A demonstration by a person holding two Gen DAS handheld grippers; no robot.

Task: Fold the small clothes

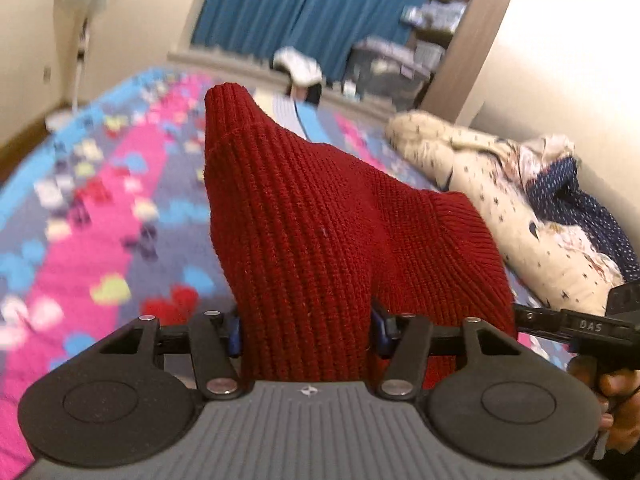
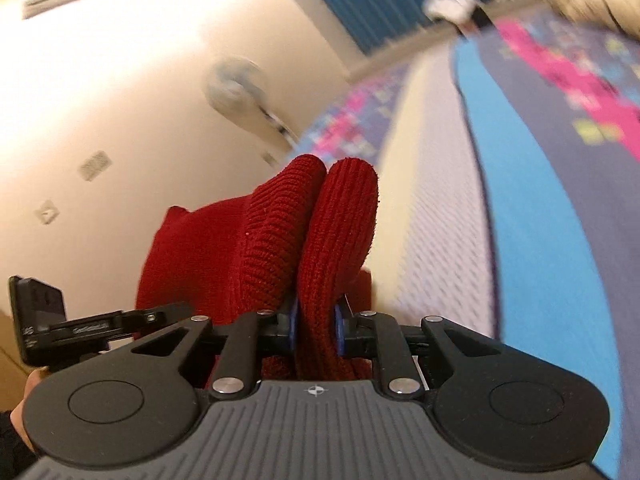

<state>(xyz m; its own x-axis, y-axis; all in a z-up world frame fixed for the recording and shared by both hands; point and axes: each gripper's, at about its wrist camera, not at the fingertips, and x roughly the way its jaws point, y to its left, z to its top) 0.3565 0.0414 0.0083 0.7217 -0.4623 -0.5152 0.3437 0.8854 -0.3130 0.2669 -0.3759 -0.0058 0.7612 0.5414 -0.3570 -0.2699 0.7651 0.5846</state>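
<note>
A dark red ribbed knit garment [image 1: 312, 216] fills the middle of the left wrist view, held up off the bed. My left gripper [image 1: 306, 332] is shut on a thick bunch of it; the knit hides the fingertips. In the right wrist view the same red knit [image 2: 316, 236] bunches in two folds. My right gripper [image 2: 314, 330] is shut on it, with the blue pads [image 2: 293, 330] pressed against the cloth. The right gripper's body [image 1: 592, 326] shows at the right edge of the left wrist view, close beside the left one.
A bed with a pink, blue and purple patterned cover [image 1: 100, 208] lies below. A pile of cream and navy dotted clothes [image 1: 520, 200] sits at its right. A standing fan [image 1: 86, 4], blue curtains [image 1: 316, 4] and a shelf [image 1: 448, 20] stand beyond. The mattress side [image 2: 432, 184] shows at the right.
</note>
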